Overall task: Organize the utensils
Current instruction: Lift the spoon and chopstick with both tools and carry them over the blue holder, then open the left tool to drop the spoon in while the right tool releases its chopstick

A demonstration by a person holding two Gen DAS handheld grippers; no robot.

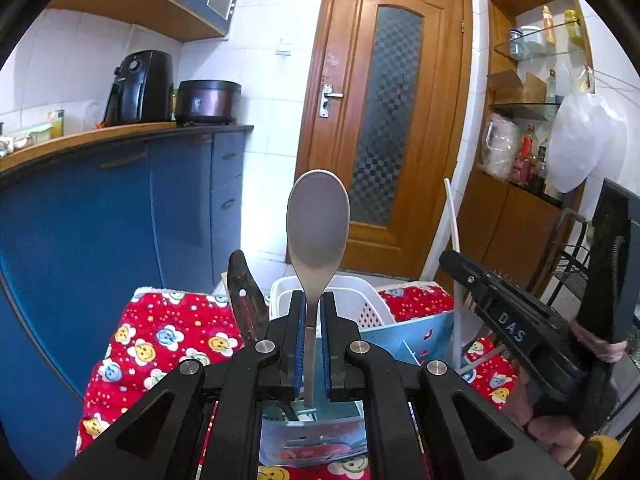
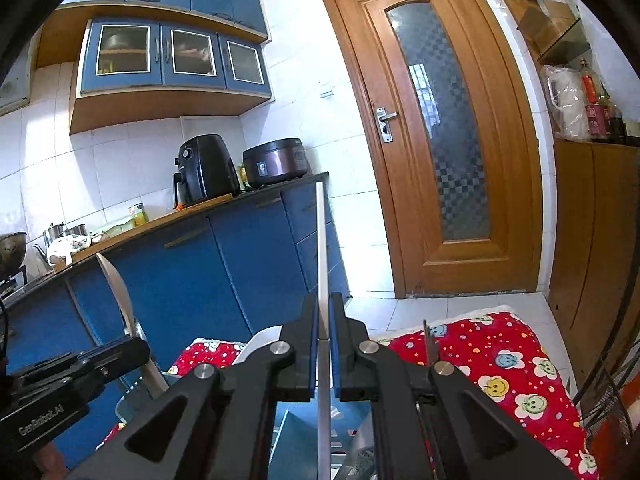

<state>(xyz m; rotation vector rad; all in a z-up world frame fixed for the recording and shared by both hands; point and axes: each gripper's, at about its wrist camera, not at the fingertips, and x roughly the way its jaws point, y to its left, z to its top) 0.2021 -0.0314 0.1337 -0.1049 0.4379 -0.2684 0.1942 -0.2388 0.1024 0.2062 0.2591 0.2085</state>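
White stick's (image 2: 322, 264) lower end cut off.

Matt metal spoon (image 1: 318, 220), glossy wooden door (image 1: 384, 120), printed cloth (image 1: 160, 340)

This is a home kitchen. Blue base cabinets (image 2: 224, 264) run under a wood-edged counter (image 2: 168, 220), with blue wall cabinets (image 2: 172, 56) fronted in glass above white wall tiles. On the counter stand a black air fryer (image 2: 204, 172) and a dark rice cooker (image 2: 276, 162), with metal pots (image 2: 64, 232) further along. A wooden door (image 2: 436, 136) with patterned glass closes the room, and an alcove of glass shelves (image 1: 536, 48) beside it holds bottles and jars.
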